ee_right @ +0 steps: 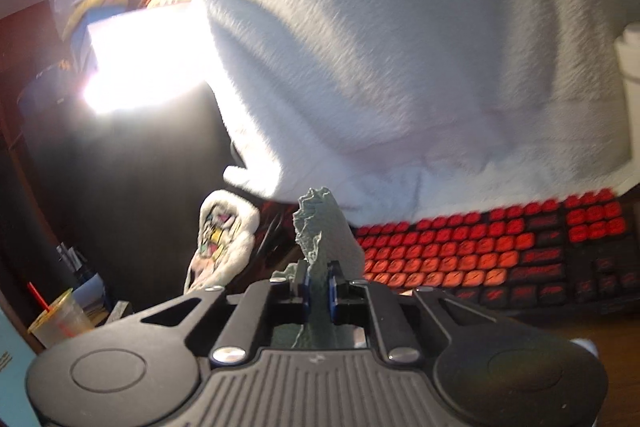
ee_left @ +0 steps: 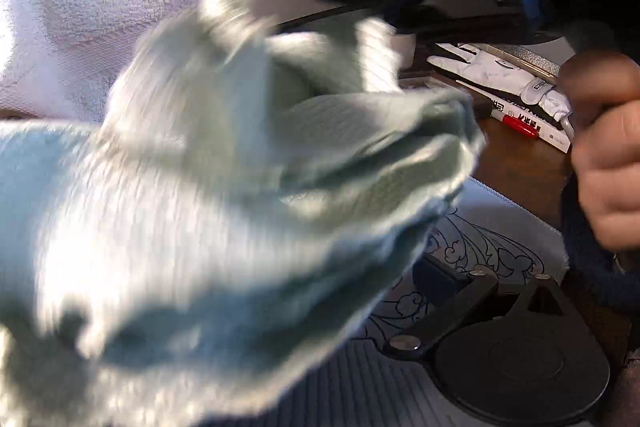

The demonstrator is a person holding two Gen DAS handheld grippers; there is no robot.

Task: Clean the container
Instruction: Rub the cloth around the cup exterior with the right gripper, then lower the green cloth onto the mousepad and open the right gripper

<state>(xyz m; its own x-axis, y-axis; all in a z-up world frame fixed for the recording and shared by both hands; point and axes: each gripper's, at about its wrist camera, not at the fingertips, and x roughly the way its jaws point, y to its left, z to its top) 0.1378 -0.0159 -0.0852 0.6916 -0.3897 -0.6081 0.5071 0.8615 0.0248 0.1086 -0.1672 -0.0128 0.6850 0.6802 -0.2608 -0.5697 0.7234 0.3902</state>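
With the right tool (ee_right: 316, 287) pinching only a thin fold of the green cloth (ee_right: 326, 239), left tool hidden behind cloth so cannot tell its state, container not visible, the cloth could slip free during a hard wipe.

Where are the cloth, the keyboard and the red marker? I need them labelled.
cloth (ee_right: 320, 239): right wrist view, the fold standing above the fingers.
keyboard (ee_right: 460, 255): right wrist view, its red-lit keys.
red marker (ee_left: 520, 127): left wrist view, its barrel.
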